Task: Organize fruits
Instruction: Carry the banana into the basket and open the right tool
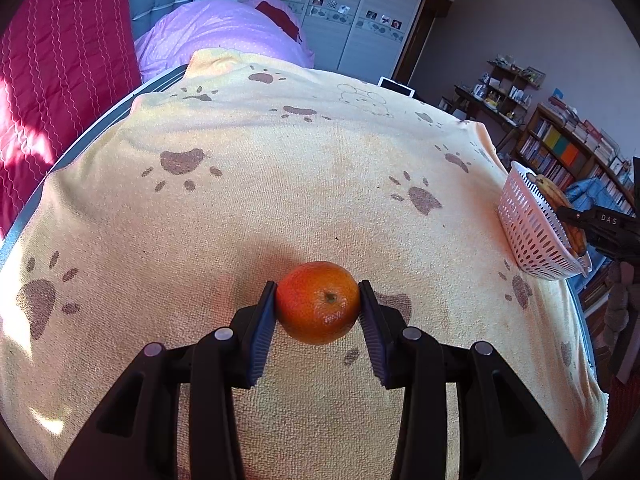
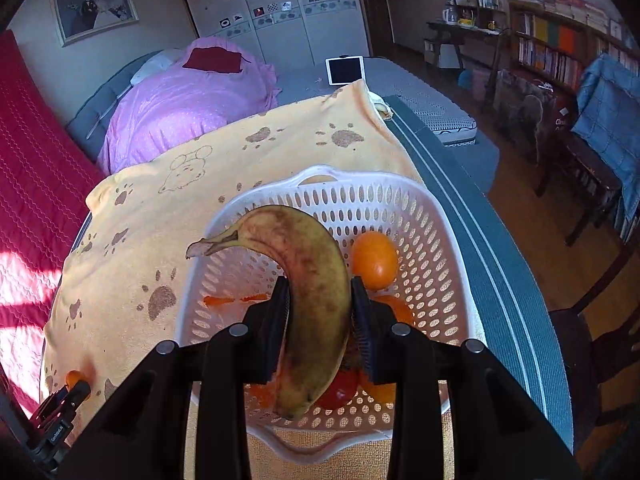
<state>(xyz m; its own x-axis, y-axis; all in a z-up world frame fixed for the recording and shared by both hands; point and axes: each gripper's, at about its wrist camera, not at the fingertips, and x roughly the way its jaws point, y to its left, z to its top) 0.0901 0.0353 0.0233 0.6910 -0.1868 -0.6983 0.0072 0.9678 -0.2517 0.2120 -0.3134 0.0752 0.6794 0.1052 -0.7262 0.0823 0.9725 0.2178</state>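
My left gripper [image 1: 319, 292] is shut on an orange [image 1: 318, 303], stem end facing the camera, held just above the yellow paw-print towel [image 1: 240, 208]. My right gripper [image 2: 320, 292] is shut on a brown-spotted banana [image 2: 308, 280] and holds it over the white perforated basket [image 2: 436, 264]. The basket holds an orange [image 2: 374, 259], and red and orange fruit partly hidden under the banana. In the left wrist view the basket [image 1: 528, 228] stands at the towel's right edge with the banana [image 1: 554, 196] and right gripper above it. The left gripper [image 2: 74, 394] shows far left in the right wrist view.
The towel covers a table with a grey-striped edge [image 2: 492, 248]. A bed with a pink quilt [image 2: 188, 96] and a tablet [image 2: 345, 70] lie behind. A red quilt [image 1: 52, 80] is on the left, bookshelves [image 1: 568, 156] and chairs [image 2: 592, 160] on the right.
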